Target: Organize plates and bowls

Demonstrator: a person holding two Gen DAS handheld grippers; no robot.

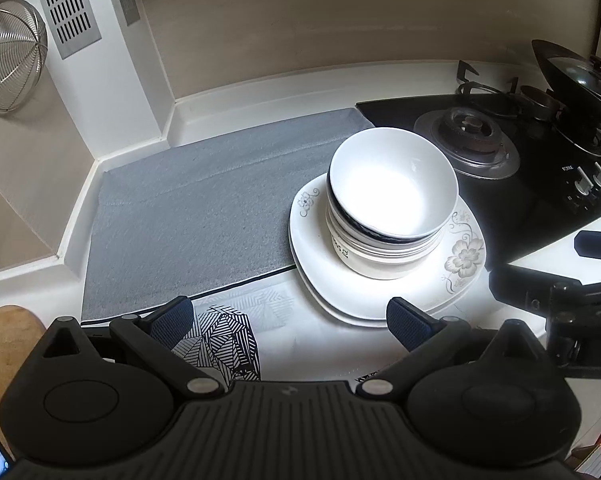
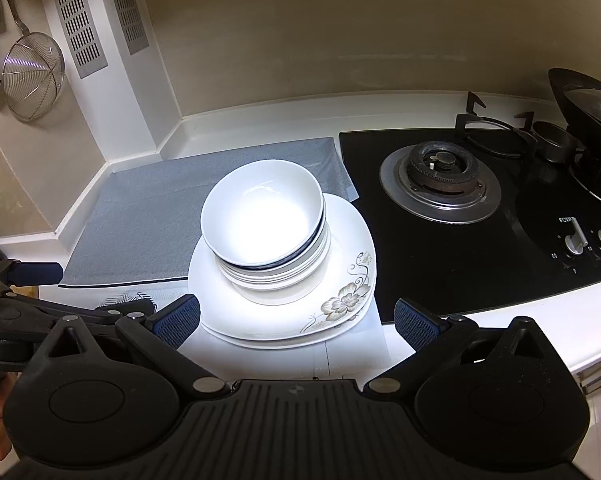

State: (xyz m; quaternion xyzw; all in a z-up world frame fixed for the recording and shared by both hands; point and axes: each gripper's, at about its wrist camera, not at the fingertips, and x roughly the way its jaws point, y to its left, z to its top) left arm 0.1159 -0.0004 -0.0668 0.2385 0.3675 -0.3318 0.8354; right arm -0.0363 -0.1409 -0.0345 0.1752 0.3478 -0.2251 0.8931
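Note:
A stack of white bowls (image 1: 392,184) (image 2: 262,212), some with dark blue rims, sits on a stack of white square plates with a flower print (image 1: 462,258) (image 2: 344,296). The plates rest on the white counter, half over a grey mat (image 1: 204,216) (image 2: 148,216). My left gripper (image 1: 290,322) is open, low and near the plates' front left edge, holding nothing. My right gripper (image 2: 298,320) is open just in front of the plates, its fingers either side of their near edge without touching. The right gripper's black body shows at the right edge of the left wrist view.
A black gas hob (image 2: 460,216) with a burner (image 1: 466,132) lies right of the plates, a lidded wok (image 2: 592,120) at its far end. A wire strainer (image 1: 10,52) (image 2: 32,76) hangs on the left wall. A wooden board (image 1: 4,344) lies at the lower left.

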